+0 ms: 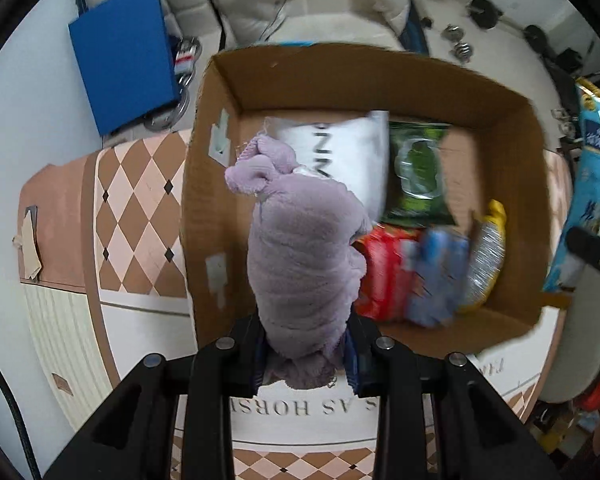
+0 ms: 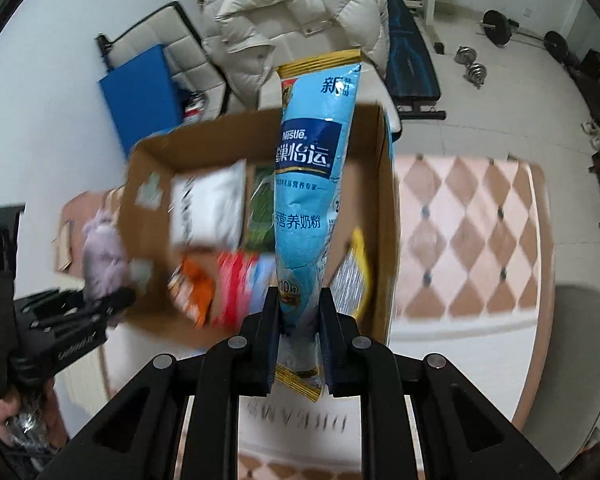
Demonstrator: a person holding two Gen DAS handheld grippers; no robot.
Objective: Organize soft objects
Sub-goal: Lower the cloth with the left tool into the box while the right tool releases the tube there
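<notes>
Left wrist view: the left gripper is clamped on a lilac plush cloth, which stands up over the near-left part of the open cardboard box and hides the box floor behind it. Packets inside are motion-blurred.

Right wrist view: the right gripper pinches a blue Nestle pouch near its lower end; the pouch rises over the box's right half, and its bottom seam is partly hidden by the fingers.
</notes>
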